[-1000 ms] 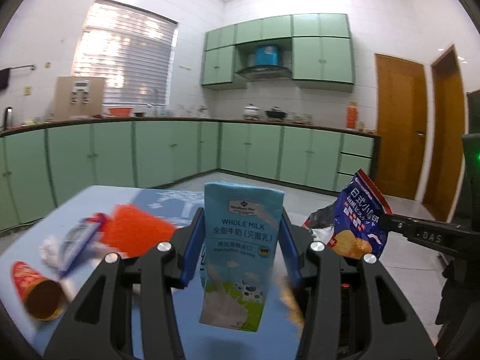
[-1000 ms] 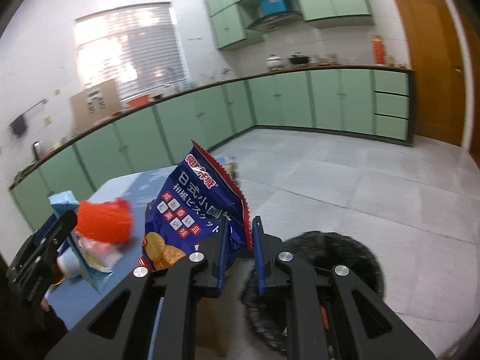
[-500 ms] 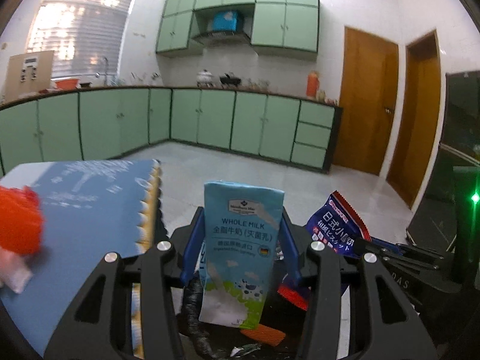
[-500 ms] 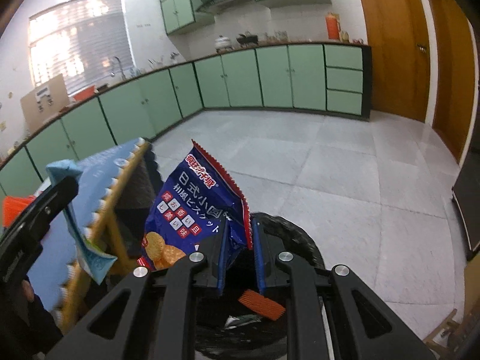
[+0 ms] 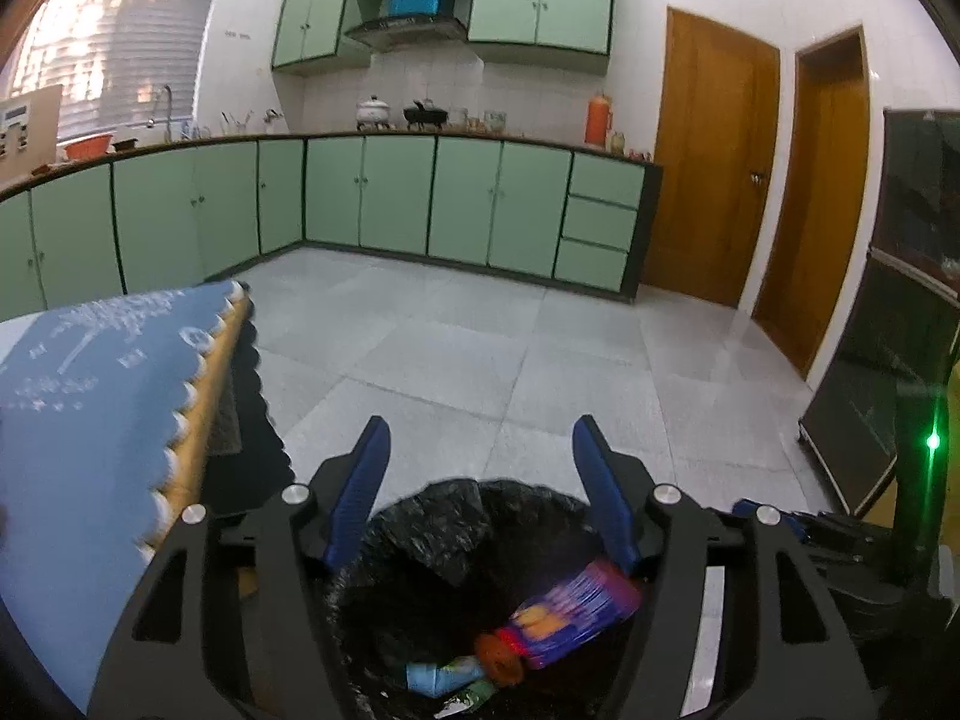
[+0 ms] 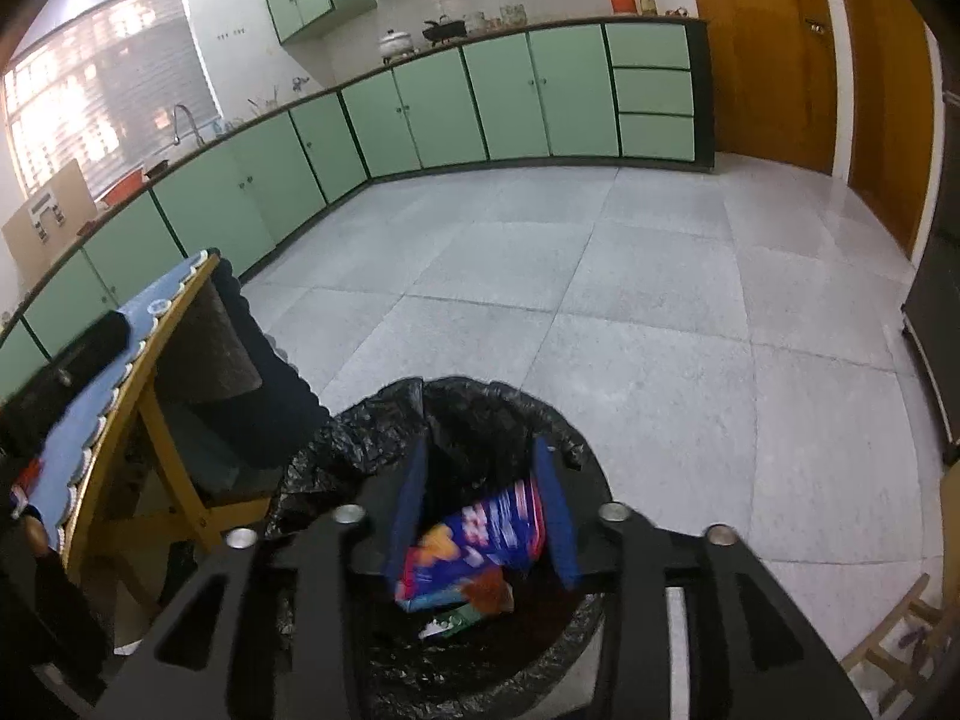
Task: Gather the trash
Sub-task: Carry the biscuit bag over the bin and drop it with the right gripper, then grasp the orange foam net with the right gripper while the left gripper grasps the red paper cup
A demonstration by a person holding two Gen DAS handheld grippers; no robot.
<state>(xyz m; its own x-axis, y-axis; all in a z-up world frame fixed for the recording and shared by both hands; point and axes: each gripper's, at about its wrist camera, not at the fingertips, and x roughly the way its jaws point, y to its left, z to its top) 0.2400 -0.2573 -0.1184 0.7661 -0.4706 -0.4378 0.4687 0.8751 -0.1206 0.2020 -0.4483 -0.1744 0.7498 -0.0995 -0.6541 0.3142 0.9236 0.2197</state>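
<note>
Opening tools (image 5: 480, 468) over bin rim (image 6: 591, 468), table edge (image 5: 204, 402) left

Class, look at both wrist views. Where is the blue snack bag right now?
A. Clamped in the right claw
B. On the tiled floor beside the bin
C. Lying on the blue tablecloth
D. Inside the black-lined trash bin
D: the snack bag sits loose among other trash inside the bin, below the opening right claw, whose pads do not press on it.

One bin (image 5: 456, 516) lined in black; one blue snack bag (image 5: 570, 612); one milk carton (image 5: 438, 673); two wooden doors (image 5: 714, 168).
</note>
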